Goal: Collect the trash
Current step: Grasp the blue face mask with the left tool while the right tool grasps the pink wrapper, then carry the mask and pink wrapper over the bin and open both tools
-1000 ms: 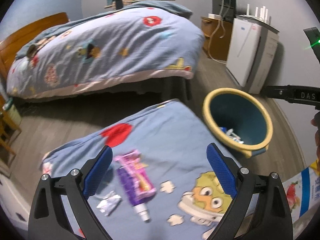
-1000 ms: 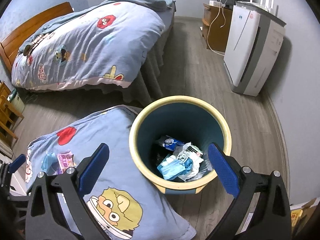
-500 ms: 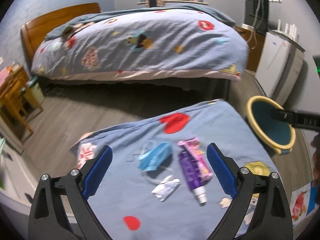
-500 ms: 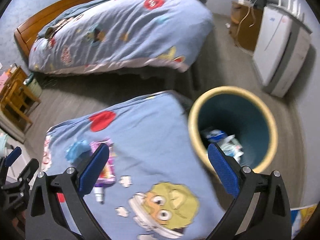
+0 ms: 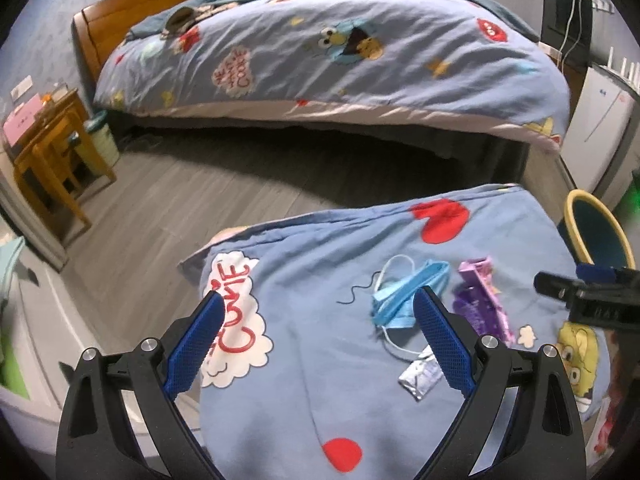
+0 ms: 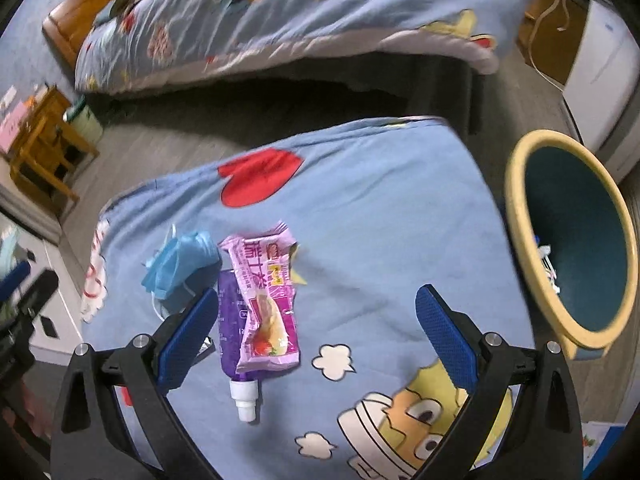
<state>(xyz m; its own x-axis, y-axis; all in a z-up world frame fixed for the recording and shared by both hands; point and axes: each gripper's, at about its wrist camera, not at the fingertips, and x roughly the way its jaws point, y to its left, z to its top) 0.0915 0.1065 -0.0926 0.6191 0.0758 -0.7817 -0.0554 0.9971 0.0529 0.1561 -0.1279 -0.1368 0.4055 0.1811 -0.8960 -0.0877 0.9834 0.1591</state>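
Observation:
On the blue cartoon quilt (image 6: 380,208) lie a blue face mask (image 6: 180,264), a pink snack wrapper (image 6: 264,300) on top of a purple spout pouch (image 6: 236,344), and a silver foil scrap (image 5: 420,374). The mask (image 5: 408,294) and the pink wrapper (image 5: 480,292) also show in the left wrist view. My right gripper (image 6: 316,334) is open and empty above the wrapper and pouch. My left gripper (image 5: 316,338) is open and empty, left of the mask. The yellow-rimmed teal bin (image 6: 576,248) with trash inside stands right of the quilt.
A large bed (image 5: 328,48) with a matching quilt fills the back. A wooden side table (image 5: 52,148) stands at the left. A white appliance (image 6: 604,64) and a wooden cabinet (image 6: 544,20) stand at the right wall. Grey wood floor (image 5: 160,204) lies between.
Both grippers swung left, away from the bin and toward the trash on the quilt. The right gripper now hangs over the wrapper and pouch. Both stayed open.

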